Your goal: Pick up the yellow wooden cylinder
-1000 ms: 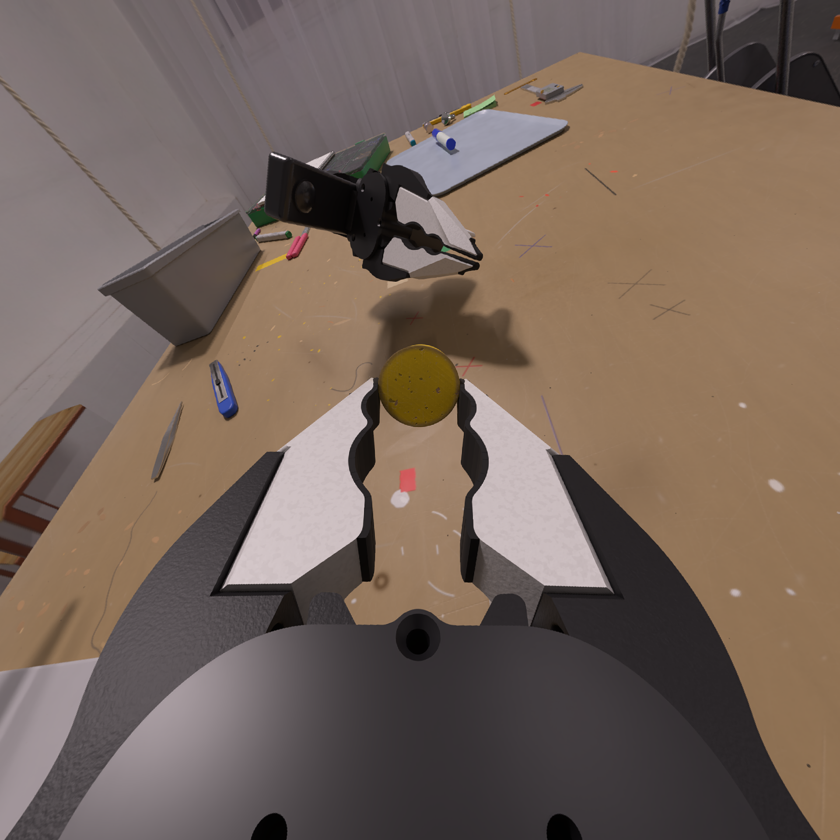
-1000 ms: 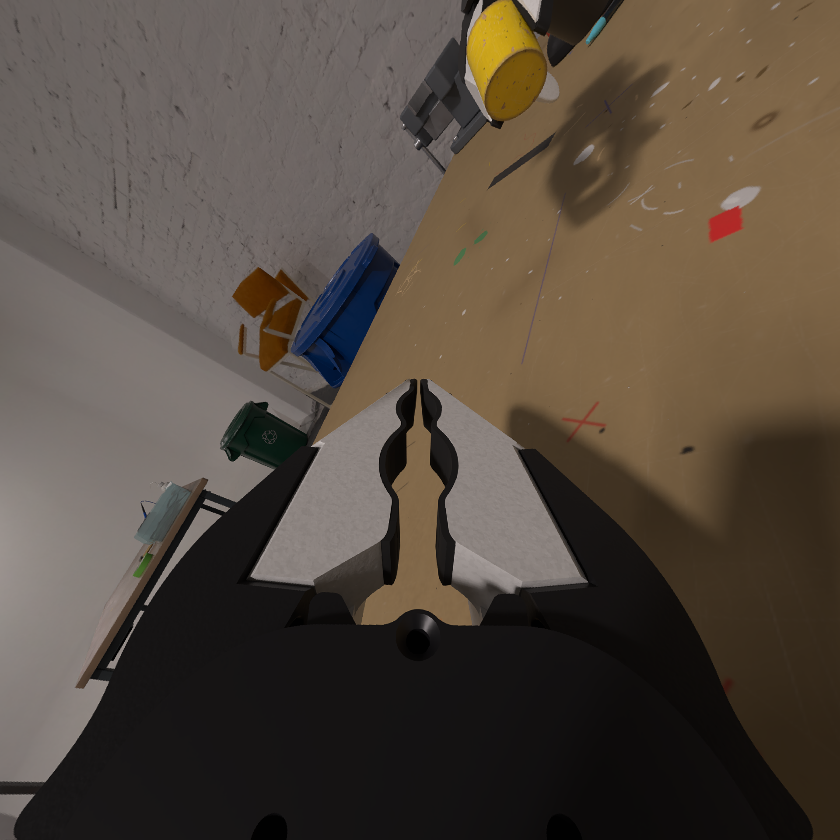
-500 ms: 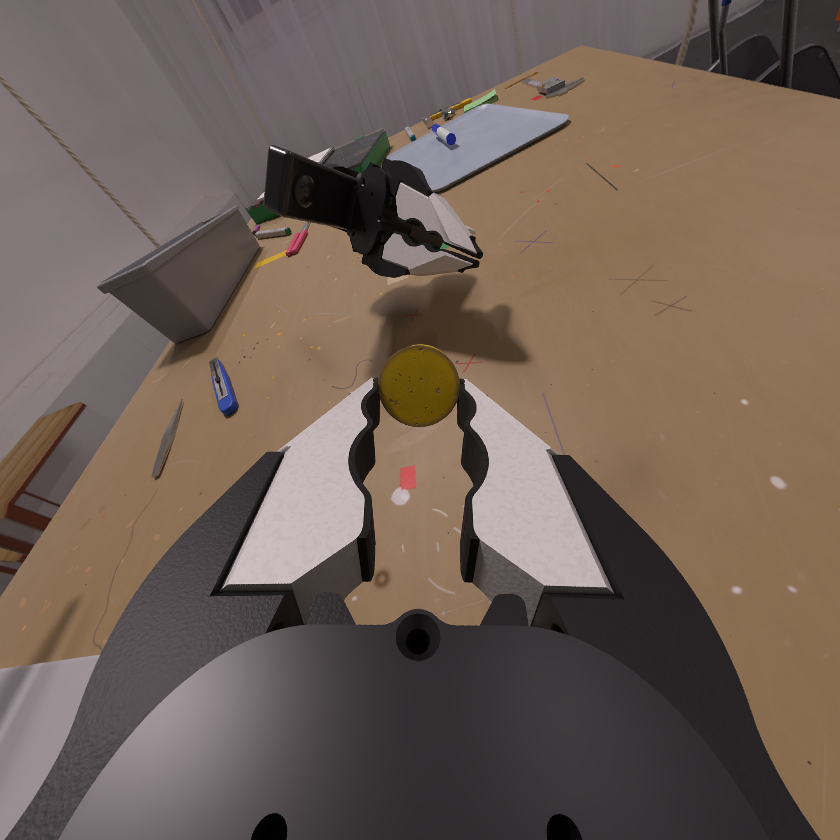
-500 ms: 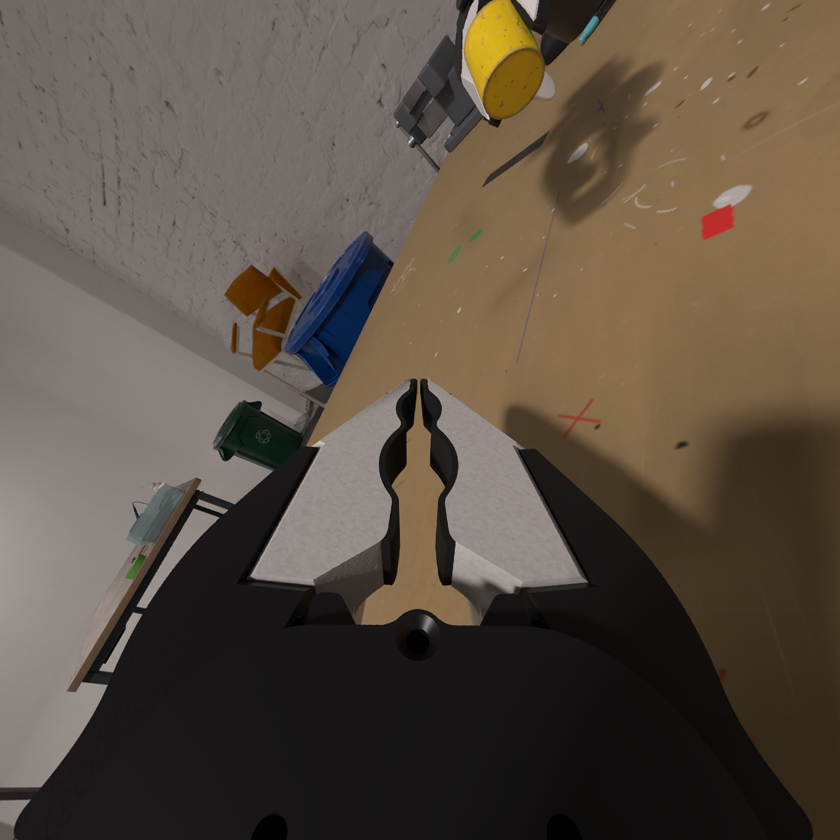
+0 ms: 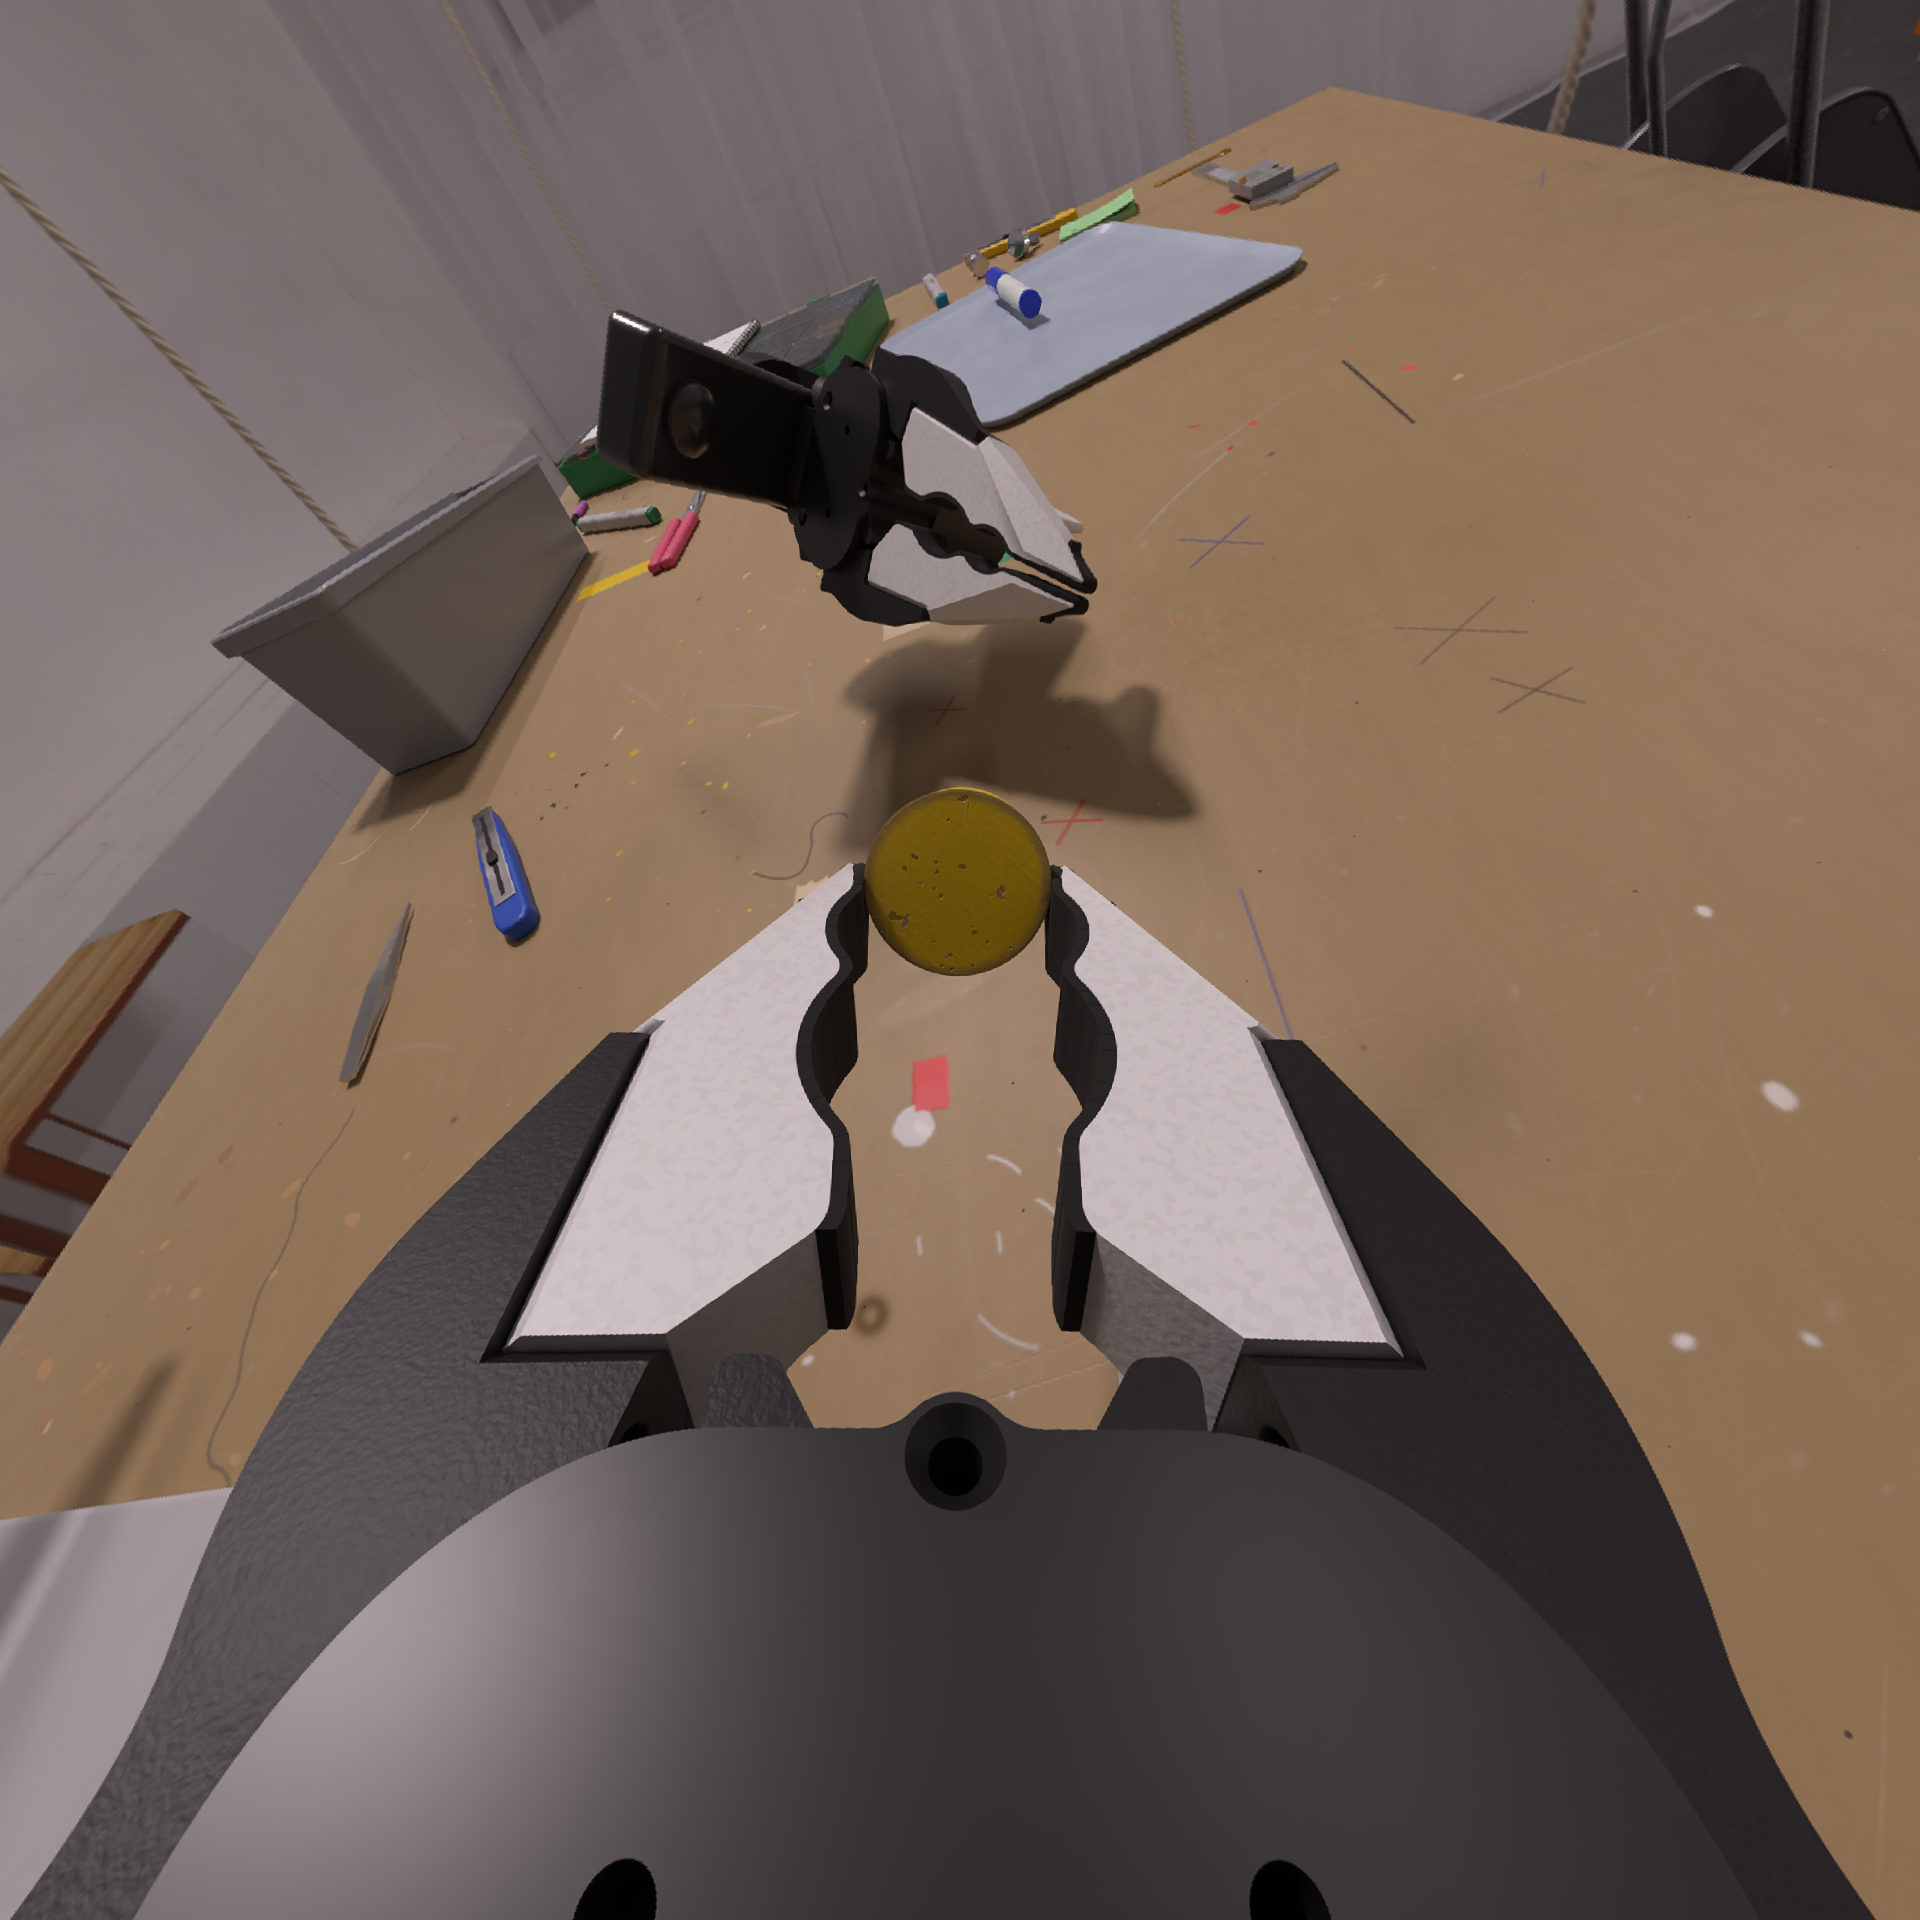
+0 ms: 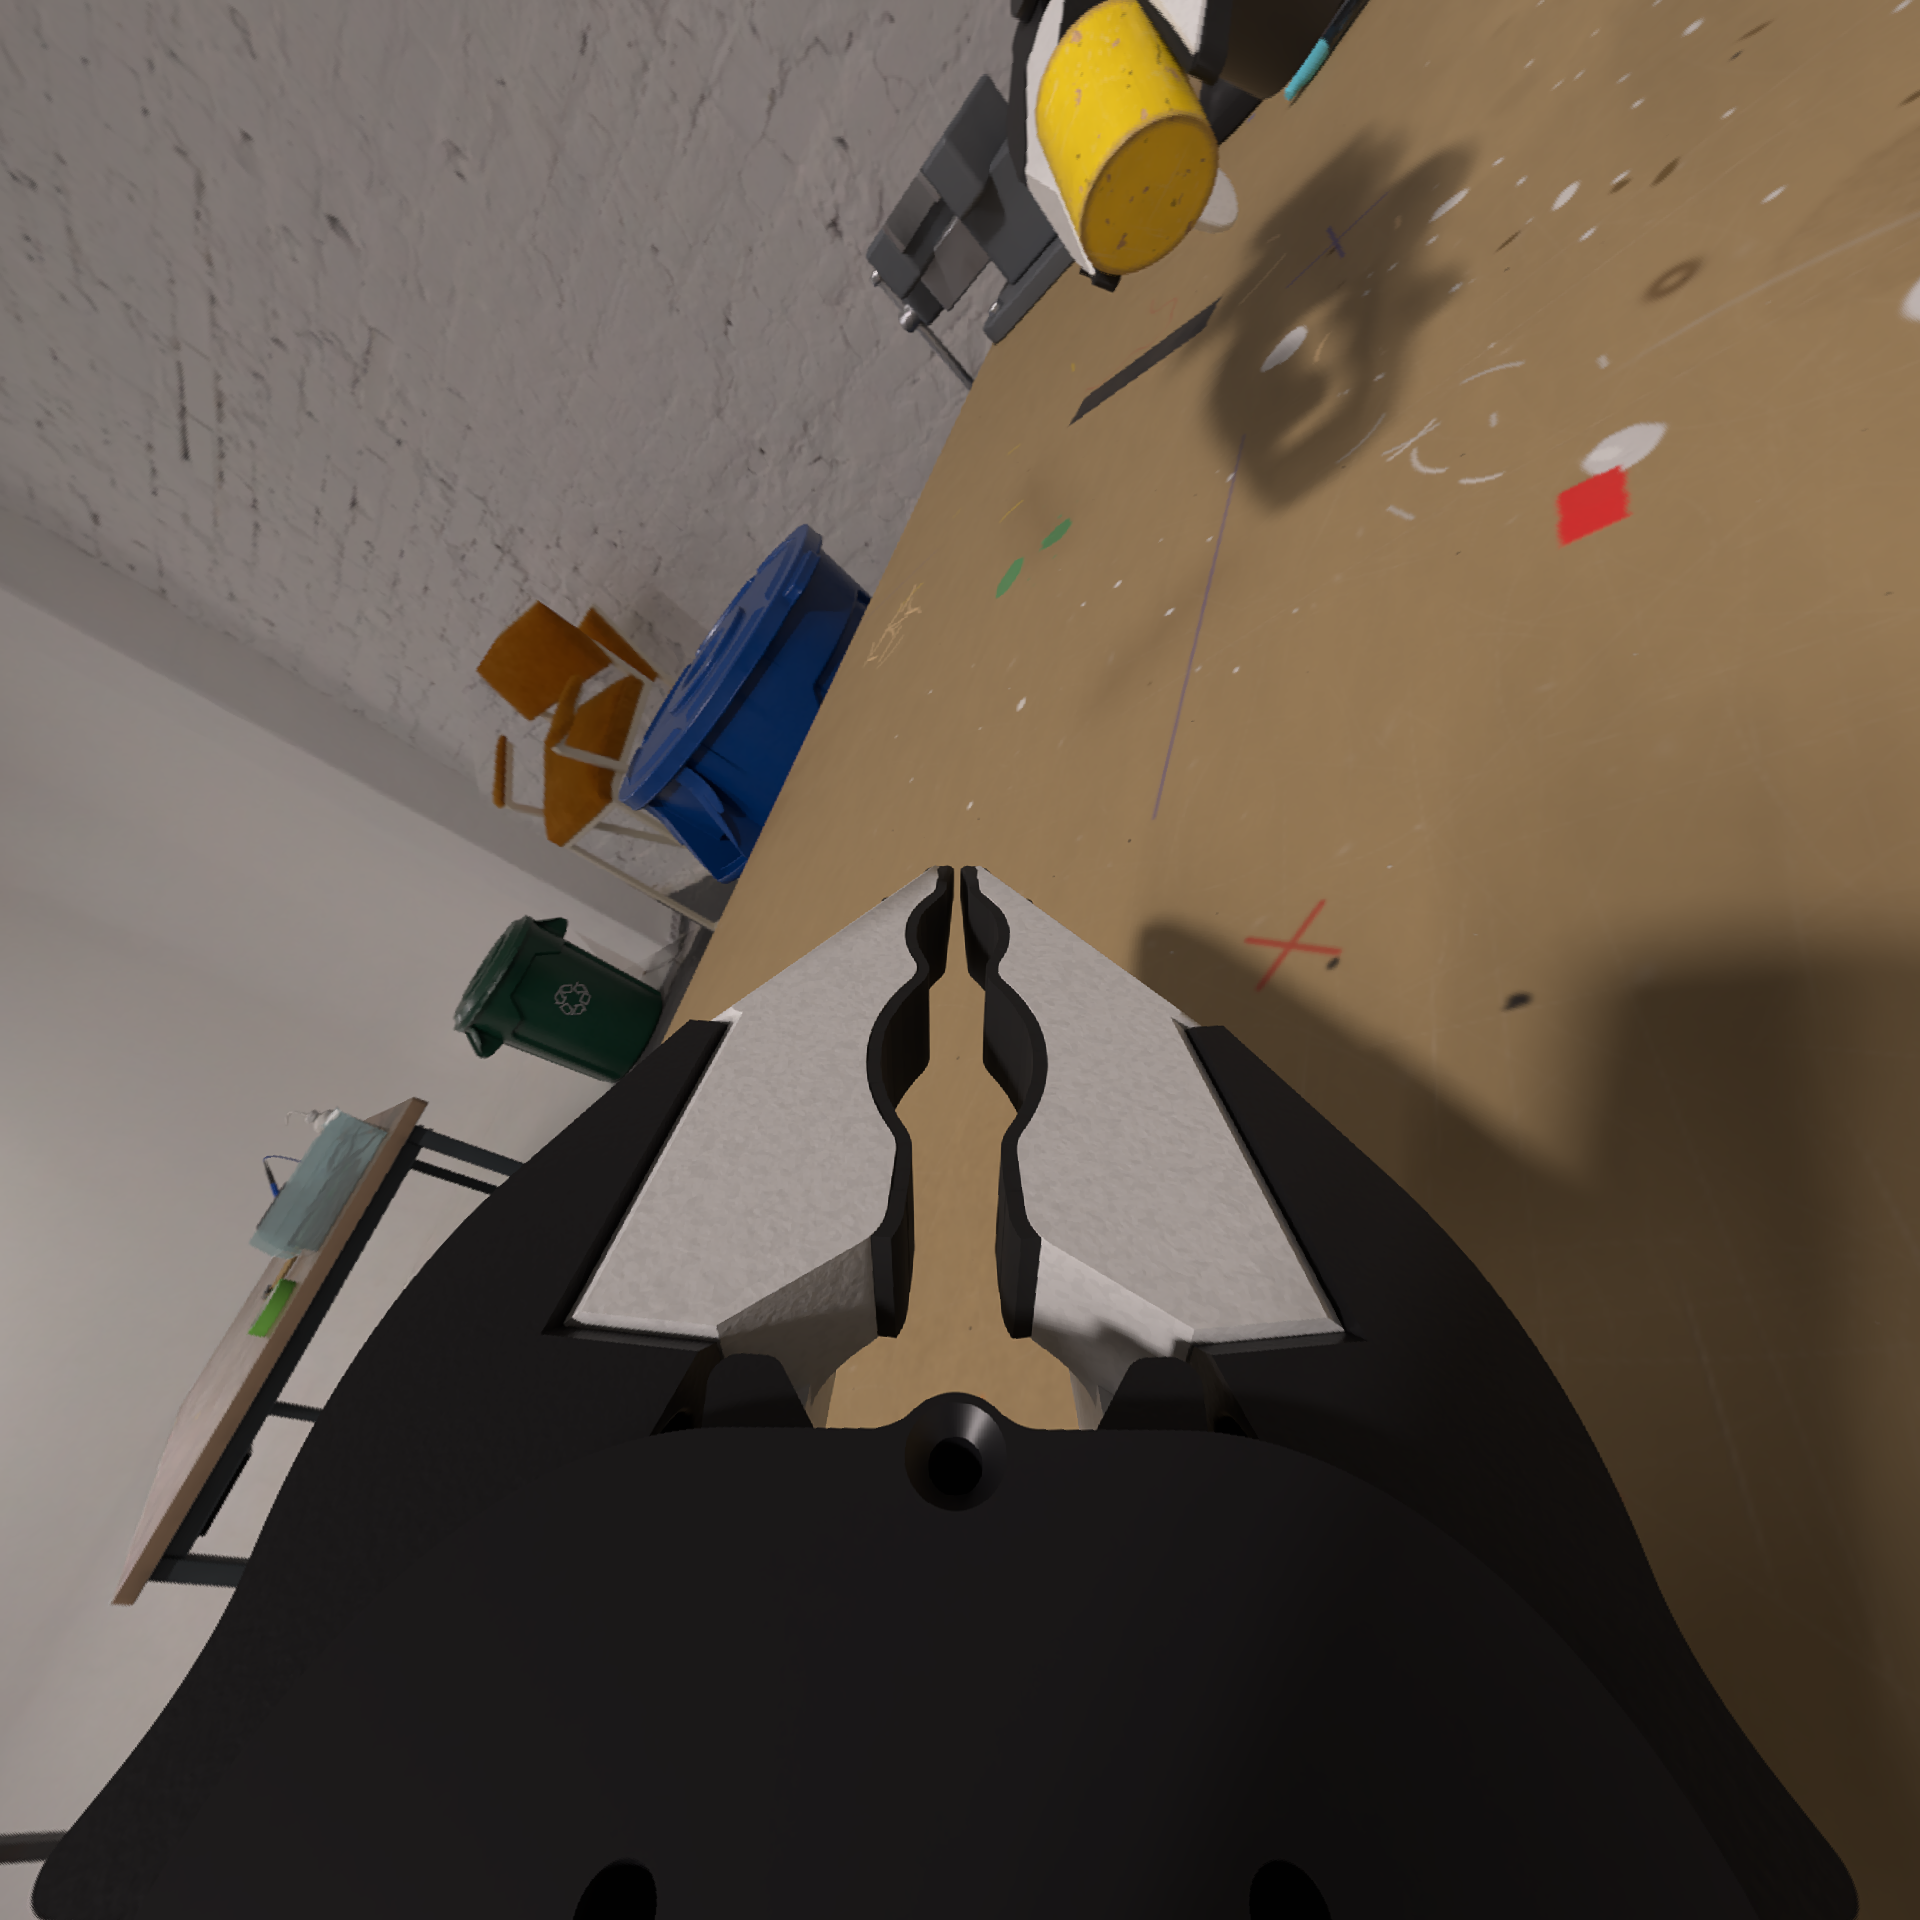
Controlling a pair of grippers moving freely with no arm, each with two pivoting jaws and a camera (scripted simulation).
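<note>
The yellow wooden cylinder (image 5: 957, 882) is clamped end-on between my left gripper's fingertips, held above the brown table (image 5: 1507, 935). My left gripper (image 5: 957, 885) is shut on it. In the right wrist view the same cylinder (image 6: 1127, 140) shows at the top, held clear of the table with its shadow below. My right gripper (image 6: 956, 883) is shut and empty, hovering tilted above the table. It also shows in the left wrist view (image 5: 1075, 592), beyond the cylinder.
A grey box (image 5: 416, 613) stands at the table's left edge. A blue utility knife (image 5: 504, 873) and a metal blade (image 5: 374, 997) lie near it. A grey tray (image 5: 1101, 312) with a marker sits at the back. Bins (image 6: 738, 707) stand off the table.
The left gripper has risen slightly with the cylinder, so the table marks sit lower in its view. The right gripper has barely moved.
</note>
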